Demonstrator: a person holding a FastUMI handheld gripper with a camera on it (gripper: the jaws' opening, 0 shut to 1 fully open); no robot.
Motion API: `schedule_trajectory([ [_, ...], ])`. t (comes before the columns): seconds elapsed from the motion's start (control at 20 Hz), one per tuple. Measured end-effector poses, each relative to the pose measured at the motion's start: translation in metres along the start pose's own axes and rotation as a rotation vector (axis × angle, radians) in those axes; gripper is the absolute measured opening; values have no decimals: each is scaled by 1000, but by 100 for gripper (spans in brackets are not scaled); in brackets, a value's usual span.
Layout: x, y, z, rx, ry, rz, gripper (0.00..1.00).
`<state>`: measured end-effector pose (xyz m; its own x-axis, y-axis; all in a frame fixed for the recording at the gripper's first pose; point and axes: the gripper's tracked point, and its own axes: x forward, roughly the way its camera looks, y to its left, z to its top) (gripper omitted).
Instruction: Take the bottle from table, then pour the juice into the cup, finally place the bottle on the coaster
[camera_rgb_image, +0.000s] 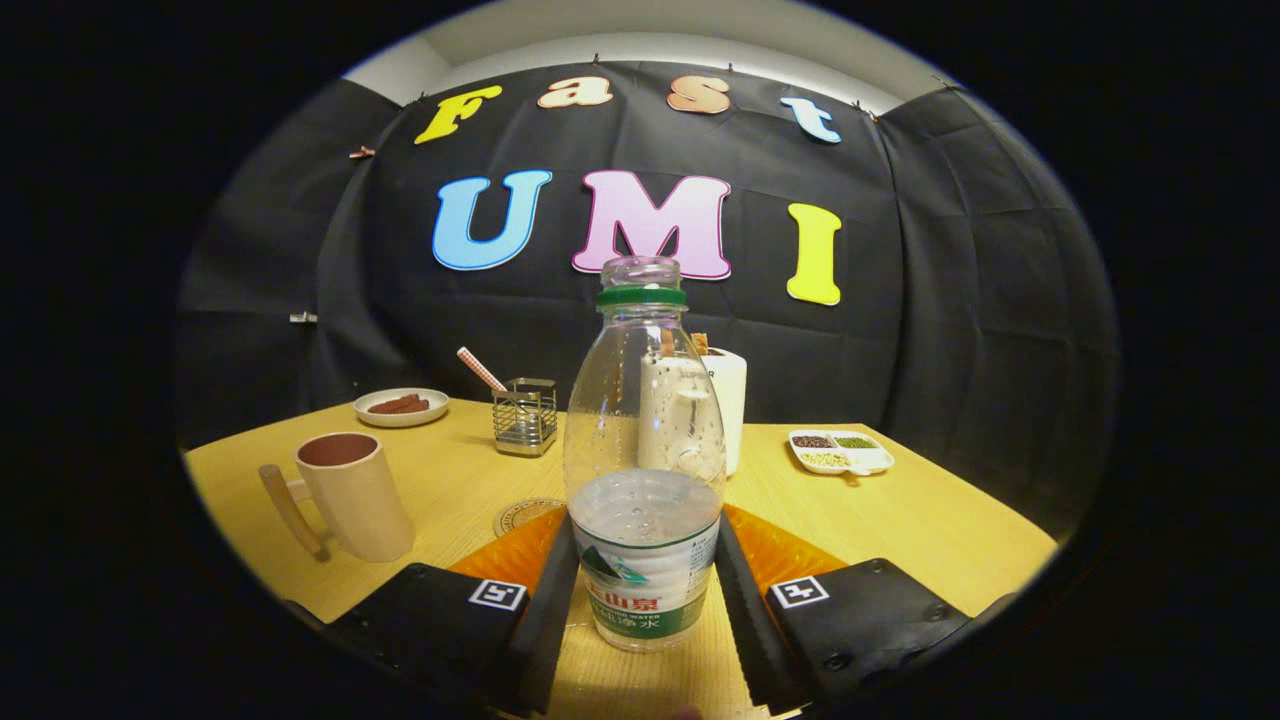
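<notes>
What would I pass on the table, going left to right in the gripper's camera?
Cup → plate → wire holder → bottle, upright between the gripper's fingers → divided snack tray.

My gripper (645, 580) fingers flank the clear plastic bottle (645, 450), touching or nearly so. Bare yellow wooden table (930, 520) to the right; left, tan mug (350, 495) and round coaster (522, 515) crowd the path.
</notes>
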<state>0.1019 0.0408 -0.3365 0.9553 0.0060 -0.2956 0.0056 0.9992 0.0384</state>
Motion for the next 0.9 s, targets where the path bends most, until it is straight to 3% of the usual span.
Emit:
schedule_trajectory([
  [0.25,-6,-20,42,-285,-15,-133,68],
  [0.35,-3,-16,65,-439,-51,-141,68],
  [0.55,-2,10,89,-695,-97,-86,68],
  [0.9,-1,61,88,-966,-94,44,68],
])
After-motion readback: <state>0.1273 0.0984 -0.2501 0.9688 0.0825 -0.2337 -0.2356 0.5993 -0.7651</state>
